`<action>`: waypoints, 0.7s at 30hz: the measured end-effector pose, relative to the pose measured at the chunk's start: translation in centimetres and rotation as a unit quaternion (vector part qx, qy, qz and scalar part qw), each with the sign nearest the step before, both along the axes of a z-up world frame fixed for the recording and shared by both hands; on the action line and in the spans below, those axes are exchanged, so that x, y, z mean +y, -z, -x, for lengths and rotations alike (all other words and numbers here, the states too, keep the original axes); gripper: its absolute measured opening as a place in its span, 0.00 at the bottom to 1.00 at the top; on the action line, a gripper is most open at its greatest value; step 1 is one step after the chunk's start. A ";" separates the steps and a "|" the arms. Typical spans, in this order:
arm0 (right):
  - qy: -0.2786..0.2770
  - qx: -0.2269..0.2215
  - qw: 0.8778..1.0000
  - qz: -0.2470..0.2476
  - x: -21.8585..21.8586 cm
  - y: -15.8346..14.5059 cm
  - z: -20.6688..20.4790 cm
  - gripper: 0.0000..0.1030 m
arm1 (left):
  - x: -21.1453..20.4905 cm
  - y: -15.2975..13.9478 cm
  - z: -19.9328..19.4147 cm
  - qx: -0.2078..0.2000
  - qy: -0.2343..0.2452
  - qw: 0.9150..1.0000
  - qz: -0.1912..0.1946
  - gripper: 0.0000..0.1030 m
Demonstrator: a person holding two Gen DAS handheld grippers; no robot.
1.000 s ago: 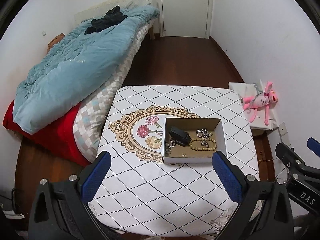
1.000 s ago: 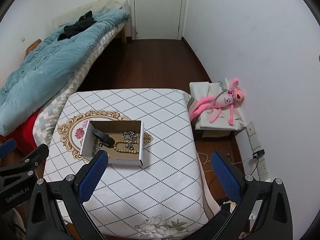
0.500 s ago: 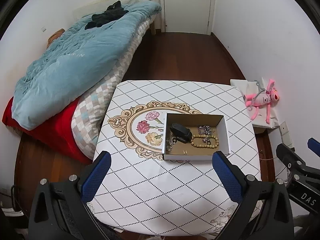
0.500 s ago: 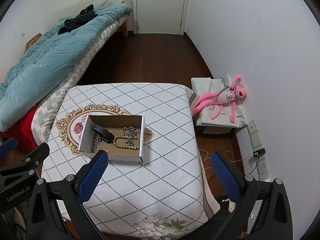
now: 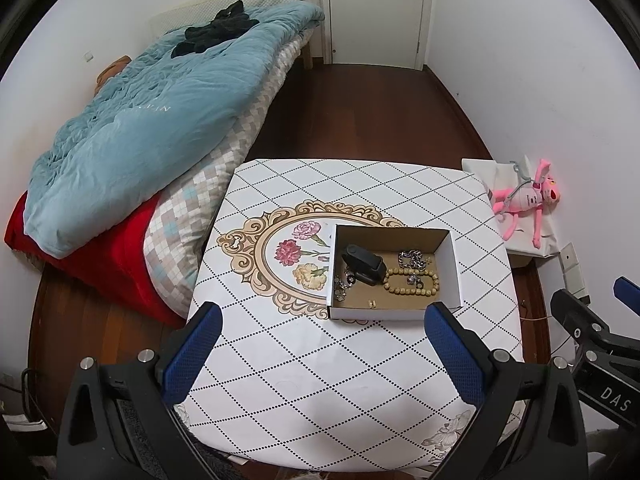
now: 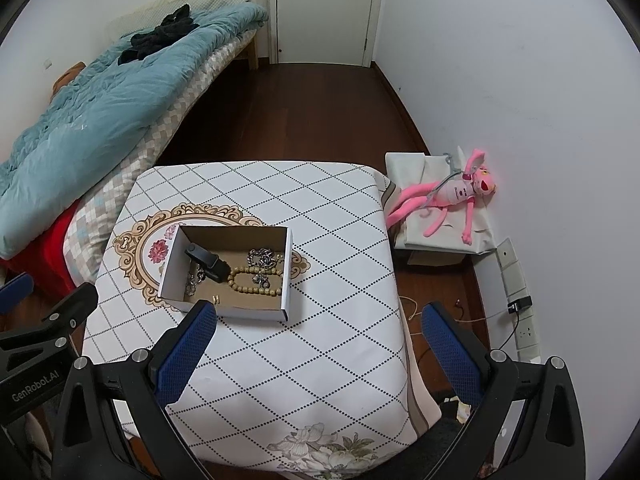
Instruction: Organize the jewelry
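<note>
A white cardboard box point(image 5: 450, 264) point(image 6: 286, 276) sits on the table point(image 5: 320, 380) point(image 6: 340, 300). Inside it lie a black wristband point(image 5: 363, 263) point(image 6: 208, 264), a wooden bead bracelet point(image 5: 412, 282) point(image 6: 250, 280), silver chains point(image 5: 412, 258) point(image 6: 262, 258) and a small gold ring point(image 5: 372, 303) point(image 6: 216, 299). My left gripper point(image 5: 324, 356) is open and empty, held above the table's near edge. My right gripper point(image 6: 318, 356) is open and empty, near the box's front right.
A bed with a blue duvet point(image 5: 152, 120) point(image 6: 100, 120) stands left of the table. A pink plush toy point(image 5: 528, 200) point(image 6: 452, 196) lies on a white box by the right wall. Wall sockets and cables point(image 6: 520, 308) are at the right. A door point(image 5: 376, 8) is at the back.
Both grippers have risen and pulled back a little; the table and box look slightly smaller and further. Both stay open and empty.
</note>
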State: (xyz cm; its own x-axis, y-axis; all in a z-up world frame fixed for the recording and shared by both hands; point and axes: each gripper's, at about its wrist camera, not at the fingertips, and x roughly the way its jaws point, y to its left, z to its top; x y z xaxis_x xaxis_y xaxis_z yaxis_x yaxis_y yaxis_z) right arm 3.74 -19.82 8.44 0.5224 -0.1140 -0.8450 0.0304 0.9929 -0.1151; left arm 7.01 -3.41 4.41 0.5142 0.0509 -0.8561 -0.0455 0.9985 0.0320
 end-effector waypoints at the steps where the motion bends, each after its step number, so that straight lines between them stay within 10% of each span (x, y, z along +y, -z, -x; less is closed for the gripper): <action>1: 0.000 0.000 1.000 0.000 0.1 0.0 0.0 1.00 | 0.0 0.0 0.0 0.000 0.000 1.000 0.000 1.00; 21: -0.003 0.010 1.000 -0.001 -0.4 0.6 0.3 1.00 | -0.2 0.4 0.4 0.001 0.003 1.000 -0.002 1.00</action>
